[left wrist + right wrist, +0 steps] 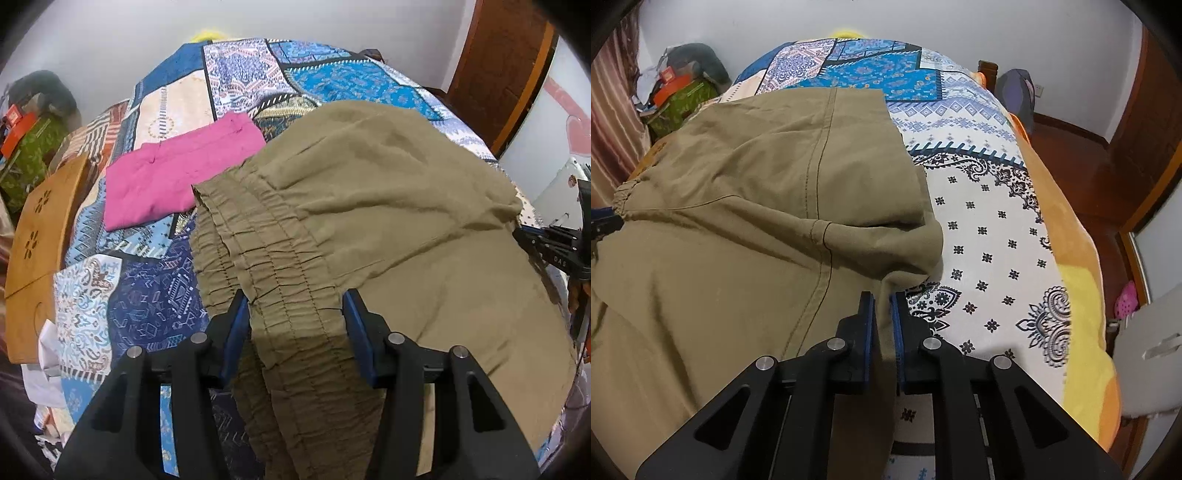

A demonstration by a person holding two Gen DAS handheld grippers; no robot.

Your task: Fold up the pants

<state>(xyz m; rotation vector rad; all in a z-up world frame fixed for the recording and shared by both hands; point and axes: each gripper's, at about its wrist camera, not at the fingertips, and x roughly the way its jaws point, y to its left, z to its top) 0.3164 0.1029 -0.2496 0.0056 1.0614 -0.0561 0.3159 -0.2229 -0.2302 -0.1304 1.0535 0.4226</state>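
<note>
Left gripper (293, 308): pointed forward and down over the bed (155, 291), jaws wide apart. The elastic waistband (273, 258) of the khaki pants (388, 206) lies between the blue pads (236, 325) and drapes toward the camera; neither pad visibly presses it.

Right gripper (882, 306): angled forward and down, jaws nearly closed, pinching a fold of the pants (746, 221) at their right edge.

The pants lie bunched on the bed ahead of both grippers, one layer doubled back over another. A folded pink cloth (177, 177) lies ahead-left of the left gripper, just beside the waistband. A wooden board (40, 240) sits far left.
</note>
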